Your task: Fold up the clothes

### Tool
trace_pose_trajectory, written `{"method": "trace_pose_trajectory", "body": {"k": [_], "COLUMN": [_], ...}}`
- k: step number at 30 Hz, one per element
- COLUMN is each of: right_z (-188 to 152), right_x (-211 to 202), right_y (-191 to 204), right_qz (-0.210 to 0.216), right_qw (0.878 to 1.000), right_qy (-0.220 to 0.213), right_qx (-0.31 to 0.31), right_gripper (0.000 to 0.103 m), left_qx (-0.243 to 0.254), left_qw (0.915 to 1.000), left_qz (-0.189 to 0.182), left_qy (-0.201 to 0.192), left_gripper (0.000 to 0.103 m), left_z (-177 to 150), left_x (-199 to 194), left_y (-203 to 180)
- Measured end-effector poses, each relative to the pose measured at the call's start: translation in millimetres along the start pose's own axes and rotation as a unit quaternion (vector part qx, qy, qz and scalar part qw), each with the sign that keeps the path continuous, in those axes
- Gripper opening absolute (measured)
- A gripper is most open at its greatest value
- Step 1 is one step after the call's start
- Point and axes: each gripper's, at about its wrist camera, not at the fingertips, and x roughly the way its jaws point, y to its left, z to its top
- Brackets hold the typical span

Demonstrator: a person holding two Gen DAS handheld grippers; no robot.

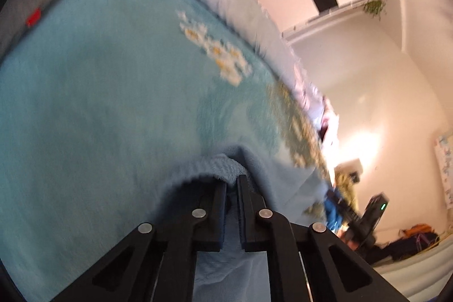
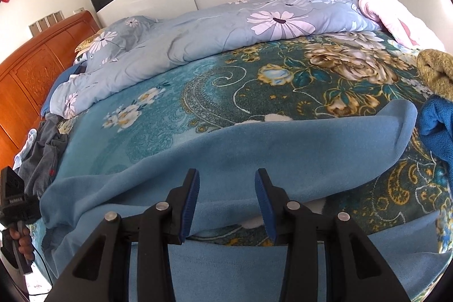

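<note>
— So what lies on the bed?

— One teal floral blanket covers it, and one pale lilac flowered duvet is bunched along the far side. Nearest is one light blue fleece garment, spread across the near edge and hanging over it.

— Other clothes?

— One grey piece crumpled at the left by the wooden headboard, one pink item far right, and one olive piece above one darker blue one at the right edge.

— And the grippers?

— Two. The left gripper has its fingers pinched together on a fold of the light blue fleece garment. The right gripper hovers over that garment with its fingers spread apart, holding nothing.
</note>
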Motion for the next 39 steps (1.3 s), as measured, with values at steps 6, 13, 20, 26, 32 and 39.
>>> {"method": "trace_pose_trajectory", "body": {"k": [6,13,20,26,32,39], "right_z": [1,3,13,17,15,20], "right_x": [3,2,-3,-6,-2,13], "right_y": [-2,-13,-36,-80,-118,-158], "right_qz": [-0.003,-0.015,-0.049,-0.091,-0.116,-0.117], "right_qw": [1.0,1.0,0.999,0.995,0.989,0.983], "right_qy": [0.002,0.005,0.004,0.004,0.008,0.019], "right_qx": [-0.001,0.009,0.011,0.05,0.089,0.137], "right_gripper": [0.042,0.042,0.042,0.042,0.042,0.042], "left_qx": [-0.009,-0.026,-0.037,-0.049,-0.046,-0.005], "left_qw": [0.9984,0.9959,0.9934,0.9896,0.9897,0.9921], "left_qz": [0.025,0.077,0.102,0.107,0.118,0.117], "left_qy": [-0.05,-0.039,-0.037,-0.083,-0.066,-0.044], "left_gripper": [0.007,0.007,0.007,0.006,0.007,0.033], "left_z": [55,94,92,101,104,89], "left_x": [-13,16,22,-1,-8,-26], "left_y": [19,45,61,67,70,48]}}
